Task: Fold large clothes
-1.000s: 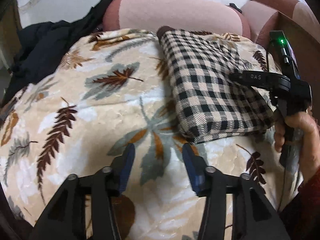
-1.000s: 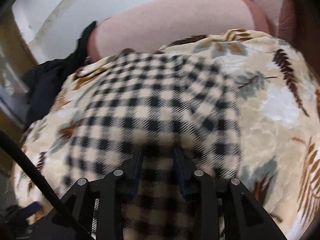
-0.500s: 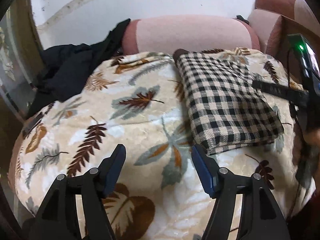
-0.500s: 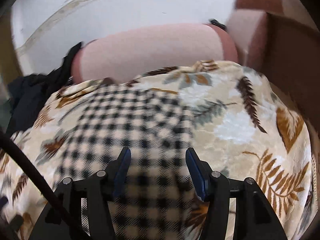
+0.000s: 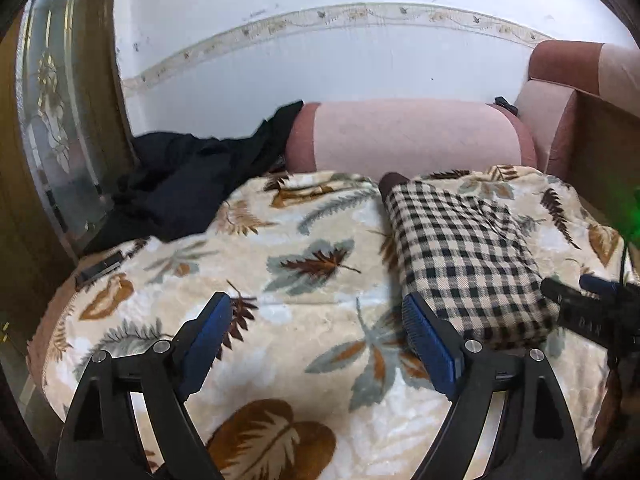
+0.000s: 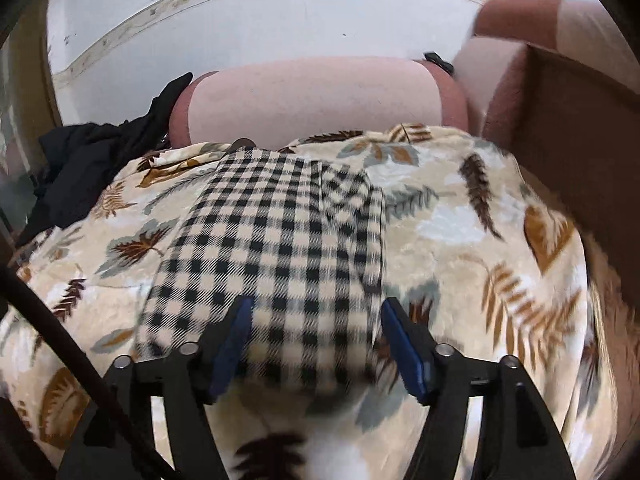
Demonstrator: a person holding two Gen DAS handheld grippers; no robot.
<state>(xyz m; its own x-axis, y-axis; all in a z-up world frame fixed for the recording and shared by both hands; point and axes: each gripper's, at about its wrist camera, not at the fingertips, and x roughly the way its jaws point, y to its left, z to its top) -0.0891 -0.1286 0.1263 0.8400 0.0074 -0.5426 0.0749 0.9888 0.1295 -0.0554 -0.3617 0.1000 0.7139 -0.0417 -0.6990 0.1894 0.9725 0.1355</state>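
Item: black-and-cream checked woven garment [image 5: 464, 256], folded to a thick oblong packet, brown collar edge at its far end. Lies on the right part of a plush beige blanket printed with brown and grey leaves [image 5: 280, 280], long axis running near to far. Right gripper [image 6: 316, 344]: blue-padded jaws wide, empty, hovering directly over the packet's near end; the nearer tool. Left gripper [image 5: 316, 344]: jaws wide, empty, the packet to its right and slightly farther. Fold judged complete or nearly so. Beyond: pink upholstered bolster [image 5: 404, 136]; crumpled black cloth [image 5: 192, 184], far left.
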